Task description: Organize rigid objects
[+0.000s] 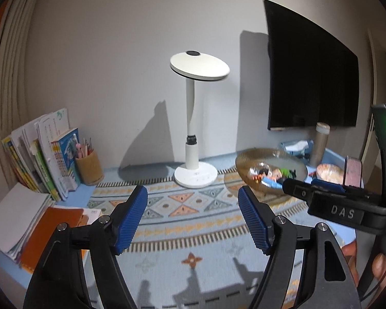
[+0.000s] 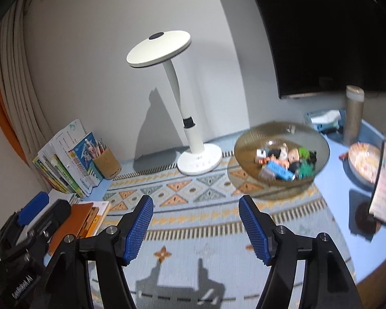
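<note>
At the bottom of both views, my two grippers hang over the patterned mat [image 2: 193, 221], each with its blue pads spread wide and nothing between them. My left gripper [image 1: 193, 219] touches nothing, and neither does my right gripper [image 2: 195, 228]. In the left view the right tool juts in from the right edge of the frame, and in the right view the left tool sits at the lower left, above an orange notebook [image 2: 72, 221].

By my reading, the sorting is either largely done or not yet under way. No loose pieces show on the mat in front of me. The small toys [image 2: 285, 163], blurred but seemingly blocks and little figures, lie heaped in the ribbed glass bowl [image 2: 249, 139] right of centre in the frame. I cannot tell whether more belong there.

Further right in the right view, a phone on a stand [image 2: 382, 180] leans at the frame's edge, beside a shallow patterned dish [image 2: 360, 159].

Toward the back, a white desk lamp [image 2: 193, 154] stands mid-frame against the wall. Books [image 2: 64, 162] and a cork pen pot [image 2: 106, 163] fill the left side. A tall flask [image 2: 353, 114] rises at the right under a dark screen [image 2: 334, 33].
</note>
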The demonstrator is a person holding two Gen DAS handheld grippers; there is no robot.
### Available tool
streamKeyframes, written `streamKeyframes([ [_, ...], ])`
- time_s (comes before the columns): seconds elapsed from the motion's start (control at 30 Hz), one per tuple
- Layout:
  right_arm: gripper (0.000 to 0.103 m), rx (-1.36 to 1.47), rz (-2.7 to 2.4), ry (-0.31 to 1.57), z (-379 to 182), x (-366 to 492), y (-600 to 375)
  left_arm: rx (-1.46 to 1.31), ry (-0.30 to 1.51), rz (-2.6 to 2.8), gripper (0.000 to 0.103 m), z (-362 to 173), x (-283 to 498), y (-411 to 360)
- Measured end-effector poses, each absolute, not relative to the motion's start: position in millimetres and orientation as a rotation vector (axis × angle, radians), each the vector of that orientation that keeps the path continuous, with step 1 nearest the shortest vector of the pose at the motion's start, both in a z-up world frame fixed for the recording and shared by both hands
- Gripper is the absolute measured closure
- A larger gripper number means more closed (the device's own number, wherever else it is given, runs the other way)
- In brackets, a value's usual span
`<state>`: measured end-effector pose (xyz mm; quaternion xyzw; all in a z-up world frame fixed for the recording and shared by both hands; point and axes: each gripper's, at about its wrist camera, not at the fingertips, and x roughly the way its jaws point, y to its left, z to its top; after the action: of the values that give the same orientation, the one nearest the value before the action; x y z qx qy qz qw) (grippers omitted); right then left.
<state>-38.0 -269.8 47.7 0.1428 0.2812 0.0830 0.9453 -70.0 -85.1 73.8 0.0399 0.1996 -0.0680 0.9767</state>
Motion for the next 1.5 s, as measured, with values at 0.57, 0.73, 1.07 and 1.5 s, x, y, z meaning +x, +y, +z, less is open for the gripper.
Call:
streamKeyframes([
  [0.57, 0.017, 0.200, 0.042, 0.510, 41, -77, -275, 0.072, 0.412, -0.141, 0.017, 51, -73, -93],
  [0.73, 0.017, 0.147, 0.036, 0.561, 16, -52, -268, 0.046, 0.448, -0.143, 0.016, 20, -45, -88],
  [1.07, 0.017, 0.074, 0.069, 0.637, -57, 31, -247, -0.040, 0.538, -0.104, 0.016, -65, 33, -54],
  [1.5, 0.017, 0.043, 0.087, 0.682, -104, 72, -235, -0.087, 0.609, -0.131, 0.016, -95, 65, -42],
])
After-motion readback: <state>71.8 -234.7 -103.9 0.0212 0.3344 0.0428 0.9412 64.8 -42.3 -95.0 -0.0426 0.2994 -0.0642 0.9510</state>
